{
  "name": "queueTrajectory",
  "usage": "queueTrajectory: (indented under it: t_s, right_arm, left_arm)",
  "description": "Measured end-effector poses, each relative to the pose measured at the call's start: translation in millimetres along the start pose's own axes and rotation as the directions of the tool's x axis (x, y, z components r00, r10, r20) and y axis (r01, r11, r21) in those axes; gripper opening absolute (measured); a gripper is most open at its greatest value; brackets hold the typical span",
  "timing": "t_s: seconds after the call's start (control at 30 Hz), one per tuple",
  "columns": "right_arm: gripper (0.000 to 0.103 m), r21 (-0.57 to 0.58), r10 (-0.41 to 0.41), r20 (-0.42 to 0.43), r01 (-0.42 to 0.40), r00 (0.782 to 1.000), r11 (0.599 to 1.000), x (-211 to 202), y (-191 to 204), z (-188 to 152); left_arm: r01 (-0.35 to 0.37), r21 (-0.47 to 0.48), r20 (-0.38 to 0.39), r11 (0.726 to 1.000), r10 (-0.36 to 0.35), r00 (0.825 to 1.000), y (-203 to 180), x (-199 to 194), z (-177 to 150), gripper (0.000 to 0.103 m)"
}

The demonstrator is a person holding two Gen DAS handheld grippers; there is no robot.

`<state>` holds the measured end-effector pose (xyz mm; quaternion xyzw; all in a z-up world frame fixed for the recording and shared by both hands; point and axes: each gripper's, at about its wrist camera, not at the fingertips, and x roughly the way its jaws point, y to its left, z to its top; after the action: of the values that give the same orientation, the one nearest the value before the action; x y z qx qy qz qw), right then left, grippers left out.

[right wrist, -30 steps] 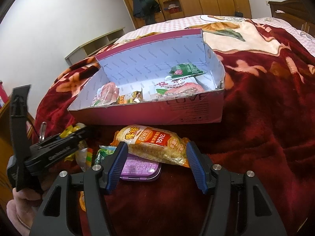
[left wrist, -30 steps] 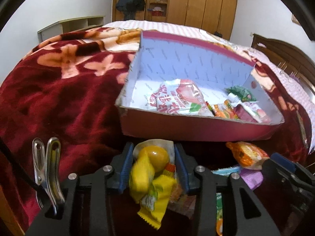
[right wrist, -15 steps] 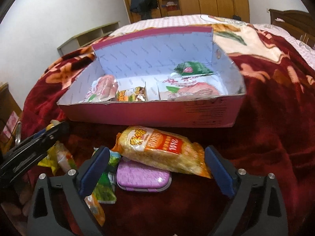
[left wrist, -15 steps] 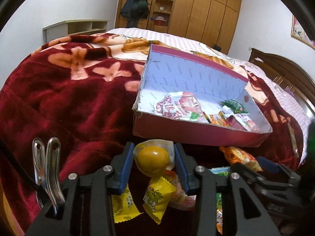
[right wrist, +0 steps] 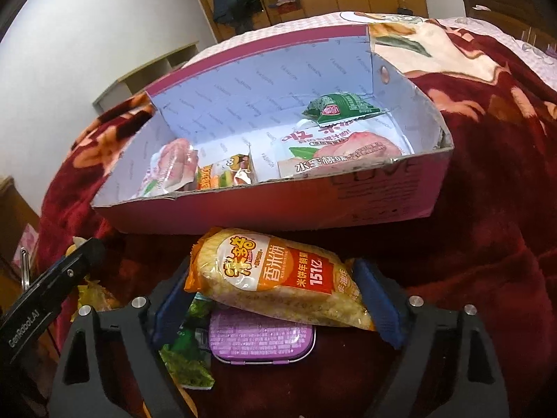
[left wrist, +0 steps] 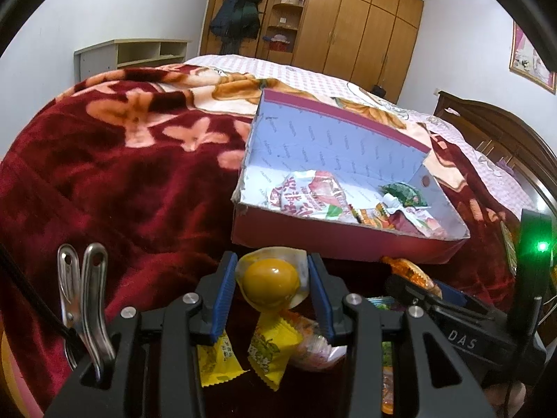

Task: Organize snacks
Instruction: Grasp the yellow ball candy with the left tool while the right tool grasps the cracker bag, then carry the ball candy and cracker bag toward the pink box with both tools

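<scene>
Left gripper: clamped on a yolk-yellow jelly cup, box just ahead and slightly right. Right gripper: jaws closing, astride a rice-cracker pack lying crosswise between the pads, box directly ahead.

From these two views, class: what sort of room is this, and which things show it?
Most likely a bedroom: a bed under a dark red floral plush blanket, a carved brown wooden headboard, and a tall wooden wardrobe with dark coats hanging.
</scene>
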<state>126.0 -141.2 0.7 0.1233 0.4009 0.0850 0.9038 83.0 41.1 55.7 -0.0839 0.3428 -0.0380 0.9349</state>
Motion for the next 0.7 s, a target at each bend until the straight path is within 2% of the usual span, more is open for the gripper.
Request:
queueTrajectory:
  t_s: [0.4,0.7]
  right_arm:
    - [0.088,-0.06,0.044,0.067,-0.04,0.997,0.997,-32.4,13.6,-10.1]
    - [0.088,-0.087,0.076,0.108,-0.066,0.991,0.994,-54.7,21.0,-13.3]
  left_arm:
    - [-0.001,0.03,0.046,1.0,-0.001,0.999,-12.9,-25.3,1.5,0.043]
    - [0.008,0.054,0.047,0.998,-0.01,0.999,-24.4,-32.7,2.2,0.043]
